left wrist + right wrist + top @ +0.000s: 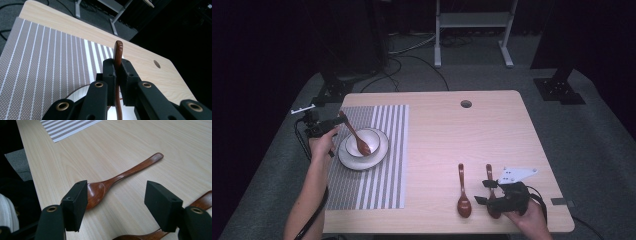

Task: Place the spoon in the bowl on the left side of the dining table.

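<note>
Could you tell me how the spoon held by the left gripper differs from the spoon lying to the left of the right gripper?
The held spoon is clamped at its handle by the left gripper; the free spoon is touched by nothing, and the right gripper is open.
The held spoon is tilted, its head down in the white bowl; the free spoon lies flat on the bare table.
Both are reddish-brown wooden spoons of similar shape.

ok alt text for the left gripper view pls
The left gripper is clamped on a brown wooden spoon's handle, above a grey striped placemat on a light wooden table.
</note>
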A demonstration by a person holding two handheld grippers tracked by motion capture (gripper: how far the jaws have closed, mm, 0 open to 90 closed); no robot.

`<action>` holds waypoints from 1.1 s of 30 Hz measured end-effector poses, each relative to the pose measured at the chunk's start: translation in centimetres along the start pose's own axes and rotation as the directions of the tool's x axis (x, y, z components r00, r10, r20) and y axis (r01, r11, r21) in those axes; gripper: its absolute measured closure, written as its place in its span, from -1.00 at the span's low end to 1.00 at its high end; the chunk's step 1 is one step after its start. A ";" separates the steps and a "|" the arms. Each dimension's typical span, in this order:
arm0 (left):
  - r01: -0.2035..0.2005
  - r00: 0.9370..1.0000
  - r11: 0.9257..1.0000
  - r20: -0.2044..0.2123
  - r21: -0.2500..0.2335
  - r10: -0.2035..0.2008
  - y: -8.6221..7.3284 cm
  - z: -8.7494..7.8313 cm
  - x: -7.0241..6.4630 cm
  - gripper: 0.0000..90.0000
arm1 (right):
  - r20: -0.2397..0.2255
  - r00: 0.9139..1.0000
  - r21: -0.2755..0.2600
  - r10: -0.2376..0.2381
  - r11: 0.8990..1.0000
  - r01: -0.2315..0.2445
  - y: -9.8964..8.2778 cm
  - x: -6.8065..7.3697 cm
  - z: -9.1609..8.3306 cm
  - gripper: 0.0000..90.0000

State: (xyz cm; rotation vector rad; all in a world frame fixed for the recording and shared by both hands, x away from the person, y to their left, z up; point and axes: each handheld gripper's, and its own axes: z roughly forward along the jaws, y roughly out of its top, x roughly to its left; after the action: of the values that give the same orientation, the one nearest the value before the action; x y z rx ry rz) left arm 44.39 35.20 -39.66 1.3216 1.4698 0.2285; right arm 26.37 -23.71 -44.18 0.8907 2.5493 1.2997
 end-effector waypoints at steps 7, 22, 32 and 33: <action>0.012 1.000 1.000 -0.011 0.002 -0.012 -0.4 -0.3 0.8 0.83 | -0.002 1.000 0.006 -0.003 1.000 0.003 0.0 0.1 0.2 -0.25; 0.014 0.999 1.000 -0.033 0.017 -0.013 -1.1 -0.6 1.9 0.62 | -0.002 1.000 0.007 -0.007 1.000 0.007 0.2 0.2 0.5 -0.25; -0.006 0.999 0.999 -0.047 0.032 0.007 -1.4 -0.6 1.8 0.45 | 0.002 1.000 -0.004 0.000 1.000 0.000 0.1 0.1 0.2 -0.25; -0.015 0.998 0.999 -0.053 0.037 0.016 -1.4 -0.8 1.7 0.42 | 0.005 1.000 -0.008 0.002 1.000 -0.002 0.1 0.0 0.1 -0.26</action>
State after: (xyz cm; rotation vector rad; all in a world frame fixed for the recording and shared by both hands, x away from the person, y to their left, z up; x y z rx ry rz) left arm 43.32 36.45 -41.36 1.3656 1.5154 0.2502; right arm 26.45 -23.57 -44.13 0.8944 2.5388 1.3057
